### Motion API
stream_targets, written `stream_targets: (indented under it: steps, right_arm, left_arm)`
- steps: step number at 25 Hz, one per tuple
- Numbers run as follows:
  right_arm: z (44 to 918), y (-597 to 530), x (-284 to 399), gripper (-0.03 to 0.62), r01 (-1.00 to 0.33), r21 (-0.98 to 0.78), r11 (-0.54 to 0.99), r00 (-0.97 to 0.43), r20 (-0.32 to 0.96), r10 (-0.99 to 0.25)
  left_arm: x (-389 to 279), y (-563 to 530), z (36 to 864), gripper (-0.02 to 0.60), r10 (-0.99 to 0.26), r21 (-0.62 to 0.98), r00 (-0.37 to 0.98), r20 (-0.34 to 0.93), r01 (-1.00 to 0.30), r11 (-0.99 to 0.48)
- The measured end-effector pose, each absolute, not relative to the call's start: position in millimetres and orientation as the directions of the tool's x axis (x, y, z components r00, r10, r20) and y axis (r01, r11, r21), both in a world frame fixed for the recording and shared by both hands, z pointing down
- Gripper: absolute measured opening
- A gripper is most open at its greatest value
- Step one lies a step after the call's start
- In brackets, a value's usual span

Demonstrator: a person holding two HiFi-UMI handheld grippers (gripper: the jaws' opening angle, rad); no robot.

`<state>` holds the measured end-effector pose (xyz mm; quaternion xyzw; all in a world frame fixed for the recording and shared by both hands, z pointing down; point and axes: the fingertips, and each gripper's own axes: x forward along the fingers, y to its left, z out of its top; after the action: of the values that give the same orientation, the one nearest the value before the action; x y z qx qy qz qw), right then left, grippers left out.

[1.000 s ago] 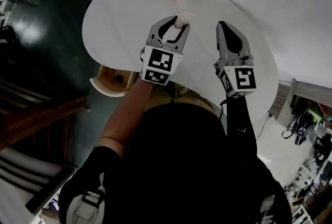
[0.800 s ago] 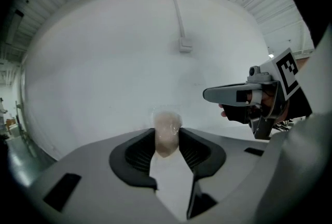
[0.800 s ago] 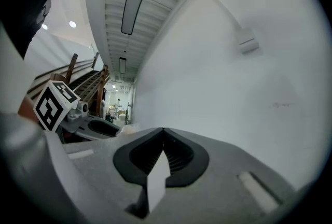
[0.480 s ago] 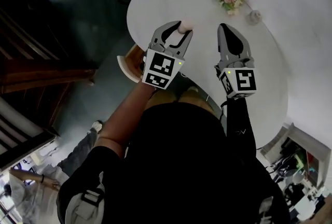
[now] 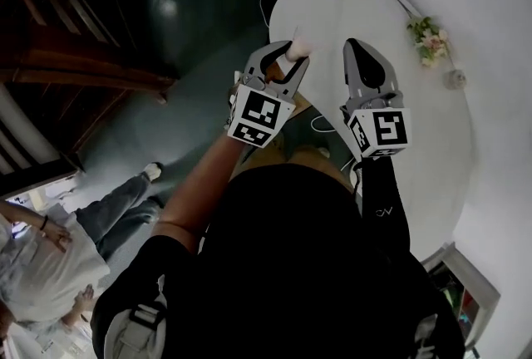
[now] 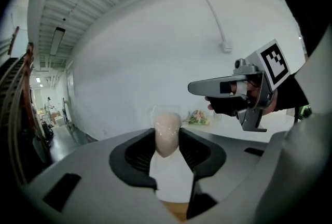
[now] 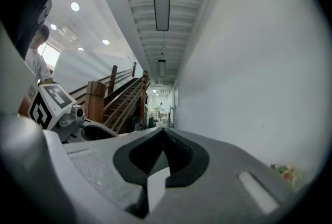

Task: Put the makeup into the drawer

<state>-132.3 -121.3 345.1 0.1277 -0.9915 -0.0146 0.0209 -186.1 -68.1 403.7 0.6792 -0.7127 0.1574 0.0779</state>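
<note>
Head view, left to right: a bystander (image 5: 46, 262) in a pale top stands at the lower left on the dark floor (image 5: 183, 17), with a wooden staircase (image 5: 75, 71) above. Next comes the left gripper (image 5: 287, 56), held out over the near edge of the white worktop (image 5: 407, 158). Its jaws are closed on the makeup item (image 6: 166, 132), a pale pink rounded piece pinched between the dark pads. The item stands up past the jaw tips, in the air and clear of the worktop. Just beside it, the right gripper (image 5: 359, 50) points the same way. Its jaws are closed tip to tip with nothing between them, as the right gripper view confirms. Farther right, a small bunch of flowers (image 5: 428, 37) and a small round container (image 5: 455, 80) rest on the worktop near the wall.
</note>
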Motion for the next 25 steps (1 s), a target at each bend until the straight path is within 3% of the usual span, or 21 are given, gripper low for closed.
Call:
stream_targets:
  steps: [6, 12, 25]
  right_arm:
    - [349, -82, -180, 0.002, -0.161, 0.037, 0.986, -0.986, 0.046, -0.162]
    - [360, -74, -191, 0.002, -0.164, 0.021, 0.986, -0.984, 0.071, -0.165]
    - [383, -80, -166, 0.002, -0.239, 0.003, 0.971, -0.961, 0.139, -0.238]
  left_arm:
    - [-222, -25, 414, 0.141, -0.929, -0.114, -0.125, 0.348, -0.989, 0.090]
    - [-238, -15, 440, 0.141, -0.910, -0.106, -0.130, 0.393, -0.990, 0.095]
    - [-220, 25, 631, 0.147, -0.633, 0.164, 0.062, 0.772, -0.981, 0.103]
